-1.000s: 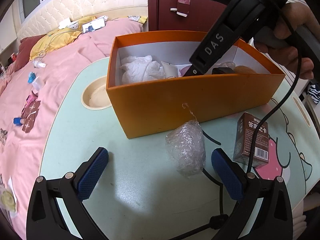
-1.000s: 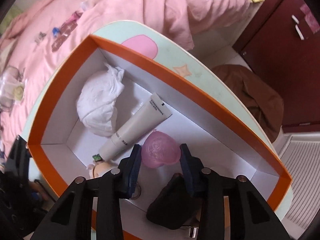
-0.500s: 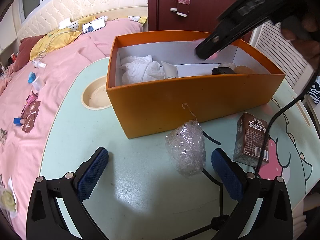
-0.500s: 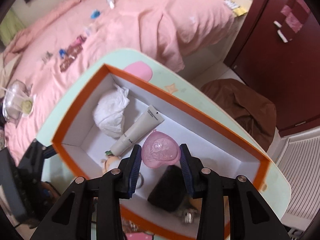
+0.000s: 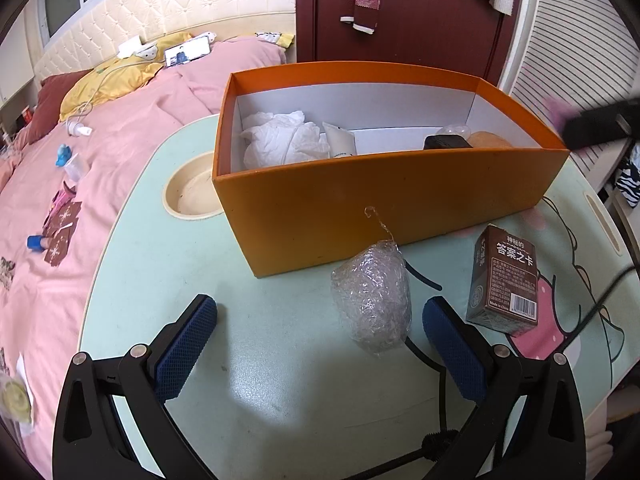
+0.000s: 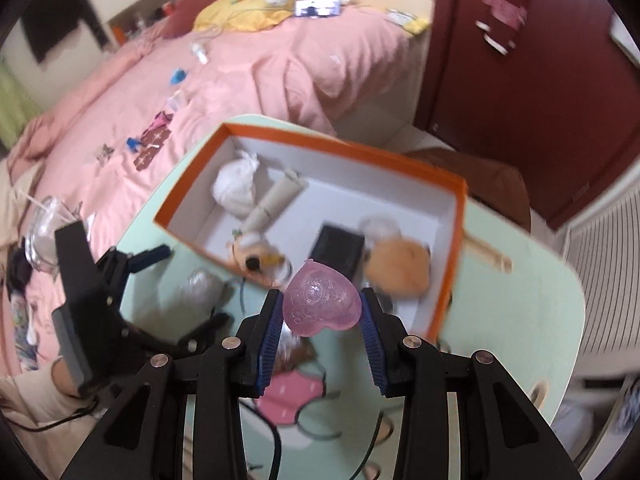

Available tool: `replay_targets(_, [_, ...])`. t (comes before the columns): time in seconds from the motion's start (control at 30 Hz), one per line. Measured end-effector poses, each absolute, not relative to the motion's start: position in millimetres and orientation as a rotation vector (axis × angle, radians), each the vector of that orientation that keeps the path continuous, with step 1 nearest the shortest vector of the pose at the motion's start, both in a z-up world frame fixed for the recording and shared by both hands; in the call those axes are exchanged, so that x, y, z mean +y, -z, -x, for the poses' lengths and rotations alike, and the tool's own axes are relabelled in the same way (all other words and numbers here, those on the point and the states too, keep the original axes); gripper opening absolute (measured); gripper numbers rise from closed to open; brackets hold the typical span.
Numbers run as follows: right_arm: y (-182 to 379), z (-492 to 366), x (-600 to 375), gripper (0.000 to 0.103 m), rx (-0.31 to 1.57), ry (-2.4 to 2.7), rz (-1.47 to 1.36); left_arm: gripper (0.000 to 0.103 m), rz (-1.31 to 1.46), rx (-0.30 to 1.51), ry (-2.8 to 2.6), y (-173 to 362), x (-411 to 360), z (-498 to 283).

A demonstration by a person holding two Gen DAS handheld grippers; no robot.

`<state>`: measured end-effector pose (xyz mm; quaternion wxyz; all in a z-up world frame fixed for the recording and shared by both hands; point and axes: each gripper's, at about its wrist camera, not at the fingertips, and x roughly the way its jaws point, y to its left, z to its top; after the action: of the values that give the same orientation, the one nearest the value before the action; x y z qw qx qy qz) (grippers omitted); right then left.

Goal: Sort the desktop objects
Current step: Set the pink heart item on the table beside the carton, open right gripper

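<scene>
My right gripper (image 6: 322, 320) is shut on a pink translucent heart-shaped case (image 6: 320, 299), held high above the table. Below it stands the orange box (image 6: 360, 152), holding a white cloth bundle (image 6: 236, 188), a white tube (image 6: 276, 200), a black item (image 6: 338, 248) and a tan plush (image 6: 400, 266). In the left wrist view the orange box (image 5: 384, 204) stands on the pale green table (image 5: 240, 380). My left gripper (image 5: 320, 344) is open low over the table, with a clear crumpled plastic bag (image 5: 374, 308) between its blue pads (image 5: 186, 348). A brown card box (image 5: 505, 282) stands at the right.
A round cream cup recess (image 5: 192, 192) lies left of the box. A black cable (image 5: 440, 392) runs along the table near my left gripper. The pink bed (image 5: 100, 152) with small items lies to the left, a dark red wardrobe (image 5: 408, 12) behind. The right gripper shows blurred at the right edge (image 5: 600, 122).
My right gripper has risen up and back out of the orange box with the pink heart case still held. The left gripper and the plastic bag have not moved.
</scene>
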<state>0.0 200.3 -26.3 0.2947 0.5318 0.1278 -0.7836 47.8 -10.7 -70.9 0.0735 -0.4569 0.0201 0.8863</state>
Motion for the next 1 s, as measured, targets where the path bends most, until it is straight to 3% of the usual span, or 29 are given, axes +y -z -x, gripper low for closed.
replay_targets(0.27, [65,-26,229,0.037,0.181,2.084,-1.546,0.103,1.370,0.063,-2.659,71,-12,-47])
replay_targets(0.67, [99,-29,221,0.039,0.216,2.127,-1.565,0.103,1.370,0.063,-2.657,72,-14,-46])
replay_targets(0.77, [97,-33,221,0.049,0.221,2.154,-1.526,0.103,1.370,0.064,-2.657,72,-14,-45])
replay_targets(0.93, [84,-45,233,0.056,0.147,2.250,-1.369,0.103,1.371,0.063,-2.654,72,-14,-47])
replay_targets(1.0, [78,-50,238,0.068,0.113,2.290,-1.299,0.103,1.368,0.048,-2.659,71,-16,-48])
